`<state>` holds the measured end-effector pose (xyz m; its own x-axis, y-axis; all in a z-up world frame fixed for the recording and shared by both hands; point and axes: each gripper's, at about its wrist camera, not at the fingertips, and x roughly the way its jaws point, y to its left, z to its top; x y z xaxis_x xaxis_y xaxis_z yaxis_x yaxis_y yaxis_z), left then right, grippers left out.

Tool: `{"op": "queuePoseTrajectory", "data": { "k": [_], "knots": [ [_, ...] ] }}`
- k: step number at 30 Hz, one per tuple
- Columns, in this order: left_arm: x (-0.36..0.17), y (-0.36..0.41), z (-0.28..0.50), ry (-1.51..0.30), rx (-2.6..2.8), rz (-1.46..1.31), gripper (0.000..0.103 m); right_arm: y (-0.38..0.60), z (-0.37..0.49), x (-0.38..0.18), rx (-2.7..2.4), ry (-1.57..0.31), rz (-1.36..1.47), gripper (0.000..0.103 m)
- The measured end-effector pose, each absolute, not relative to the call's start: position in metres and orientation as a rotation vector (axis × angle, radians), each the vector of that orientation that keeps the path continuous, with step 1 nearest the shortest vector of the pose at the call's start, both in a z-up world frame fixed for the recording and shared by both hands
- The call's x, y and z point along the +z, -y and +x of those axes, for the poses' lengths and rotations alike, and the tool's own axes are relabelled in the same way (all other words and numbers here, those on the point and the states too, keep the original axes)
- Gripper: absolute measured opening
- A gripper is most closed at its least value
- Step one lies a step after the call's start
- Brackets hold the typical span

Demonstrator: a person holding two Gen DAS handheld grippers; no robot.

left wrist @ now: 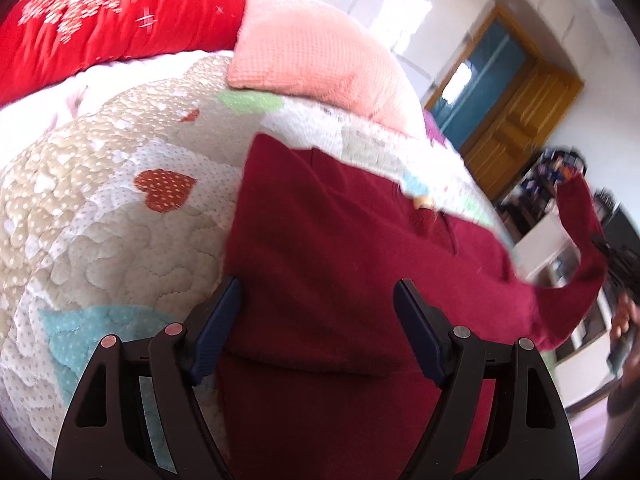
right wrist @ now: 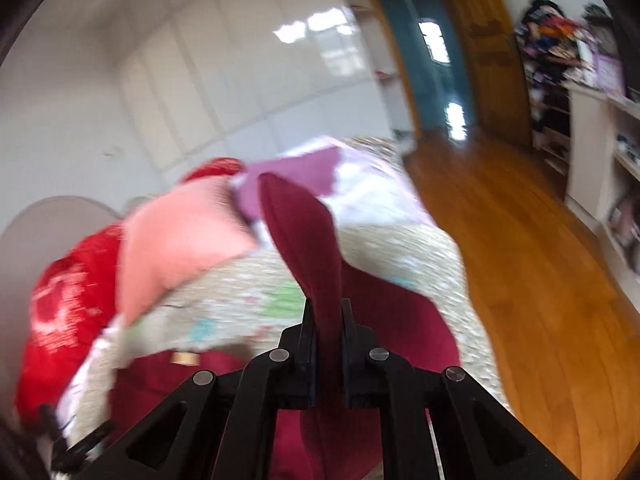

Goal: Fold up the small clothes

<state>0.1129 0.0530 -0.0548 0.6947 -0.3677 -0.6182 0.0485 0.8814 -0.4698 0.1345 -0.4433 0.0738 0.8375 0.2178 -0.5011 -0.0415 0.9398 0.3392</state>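
Right gripper [right wrist: 328, 312]: its jaws are pressed together on a narrow part of the dark red garment, most likely a sleeve, which stands up between the two pads.
Held sleeve [right wrist: 300, 232]: it rises from the jaws and ends in a rounded tip; in the left wrist view the same piece is lifted at the far right, away from the bed.
Left gripper [left wrist: 318, 300]: its jaws stand wide apart above the near part of the garment, and the pads press on nothing.
Dark red garment [left wrist: 340, 260]: a soft, plain knit cloth of wine colour, with no print. Its body lies flat on the bed, with a straight left edge and a small light label near the far edge. One soft crease goes across it near the left gripper.
Bed quilt [left wrist: 120, 220]: pale patchwork with small dots and hearts in red, green and light blue; the garment lies on its right half.
Pink pillow [left wrist: 316, 48]: it lies at the far side of the bed, beyond the garment and apart from it.
Red blanket [left wrist: 100, 20]: bright red with a white pattern, just left of the pink pillow.
Wooden floor [right wrist: 520, 280]: to the right of the bed.
Sharpness: the right wrist view is blurred, so fine detail is not clear there.
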Motion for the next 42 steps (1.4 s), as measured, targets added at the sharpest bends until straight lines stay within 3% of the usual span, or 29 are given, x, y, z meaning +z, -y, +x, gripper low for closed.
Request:
{"op": "queuePoseTrajectory", "data": {
  "k": [6, 11, 15, 17, 18, 21, 22, 29, 33, 35, 37, 40, 42],
  "knots": [
    [-0.023, -0.095, 0.091, -0.704, -0.179, -0.608, 0.079, 0.316, 0.113, 0.105, 0.481, -0.532, 0.275, 0.008],
    [-0.015, -0.113, 0.09, -0.682, -0.188, -0.669, 0.079, 0.189, 0.124, 0.024, 0.69, -0.701, 0.279, 0.008],
    [-0.028, -0.122, 0.099, -0.729, -0.188, -0.74, 0.079, 0.12, 0.136, -0.067, 0.673, -0.995, 0.135, 0.012],
    [-0.033, -0.122, 0.104, -0.751, -0.187, -0.744, 0.079, 0.129, 0.133, -0.081, 0.676, -1.014, 0.159, 0.014],
    [-0.034, -0.121, 0.105, -0.757, -0.187, -0.743, 0.079, 0.137, 0.129, -0.076, 0.674, -0.995, 0.173, 0.019],
    [-0.036, -0.115, 0.107, -0.767, -0.199, -0.744, 0.079, 0.167, 0.112, -0.05, 0.656, -0.889, 0.173, 0.051],
    [-0.035, -0.113, 0.106, -0.771, -0.202, -0.742, 0.079, 0.18, 0.104, -0.039, 0.631, -0.843, 0.151, 0.058],
    [-0.035, -0.101, 0.106, -0.81, -0.195, -0.669, 0.079, 0.267, 0.097, -0.019, 0.376, -0.779, 0.066, 0.061],
    [-0.054, -0.086, 0.112, -0.909, -0.17, -0.609, 0.079, 0.313, 0.099, -0.031, 0.284, -0.825, 0.194, 0.061],
    [-0.052, -0.082, 0.108, -0.879, -0.182, -0.589, 0.068, 0.324, 0.1, -0.039, 0.256, -0.843, 0.206, 0.061],
    [-0.043, -0.075, 0.106, -0.848, -0.167, -0.509, 0.036, 0.33, 0.103, -0.046, 0.214, -0.84, 0.194, 0.061],
    [-0.036, -0.071, 0.109, -0.836, -0.167, -0.448, 0.012, 0.344, 0.12, -0.054, 0.169, -0.839, 0.239, 0.061],
    [-0.031, -0.073, 0.112, -0.835, -0.193, -0.488, 0.012, 0.351, 0.136, -0.061, 0.145, -0.854, 0.295, 0.061]
  ]
}}
